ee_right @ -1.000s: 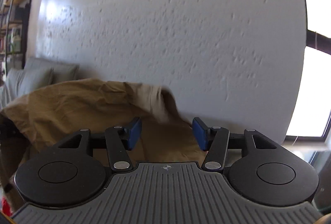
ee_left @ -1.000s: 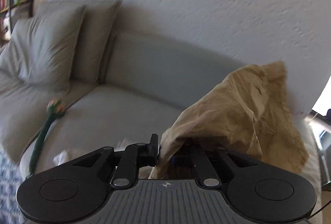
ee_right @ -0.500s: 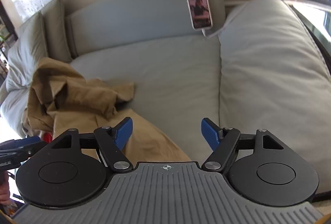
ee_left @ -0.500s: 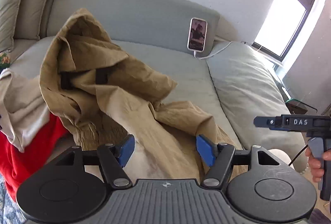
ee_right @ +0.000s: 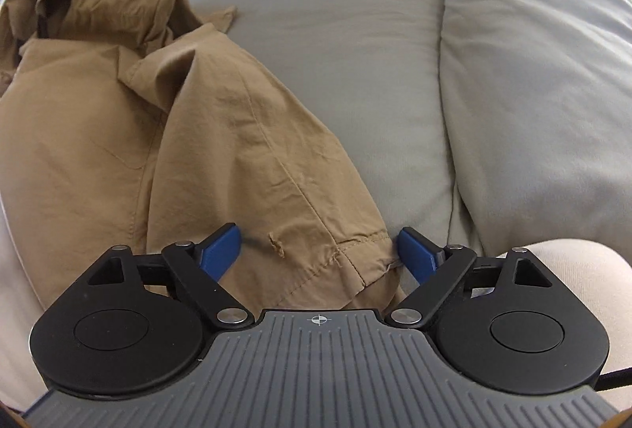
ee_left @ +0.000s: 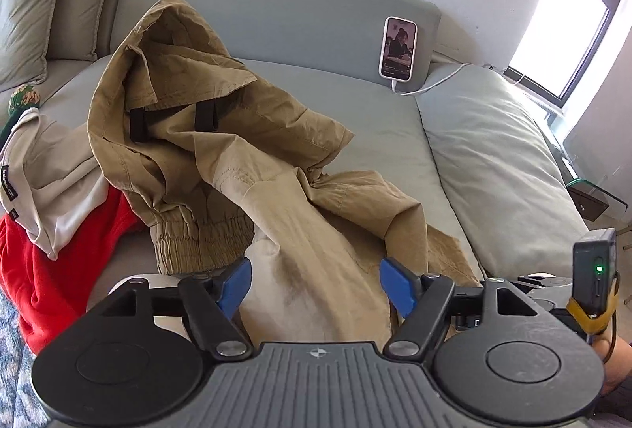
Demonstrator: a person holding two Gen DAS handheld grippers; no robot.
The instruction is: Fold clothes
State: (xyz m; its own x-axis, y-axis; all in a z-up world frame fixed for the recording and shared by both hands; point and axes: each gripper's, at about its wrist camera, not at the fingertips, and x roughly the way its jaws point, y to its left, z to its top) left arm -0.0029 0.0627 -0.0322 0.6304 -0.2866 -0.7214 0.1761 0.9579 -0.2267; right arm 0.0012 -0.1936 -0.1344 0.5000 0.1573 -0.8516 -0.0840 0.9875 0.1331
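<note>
While closing, right gripper (ee_right: 318,250) low in frame, blue pads astride hem of tan trousers (ee_right: 221,136), not visibly pressing. Left gripper (ee_left: 316,284) opening wide over same trousers (ee_left: 237,167), cloth between pads, ungripped. Trousers heaped across lower and middle left of grey sofa (ee_left: 379,136). Beside them at left edge, red garment (ee_left: 59,270) under beige one (ee_left: 51,183). Farther up, phone (ee_left: 398,49) propped against backrest, right of centre.
</note>
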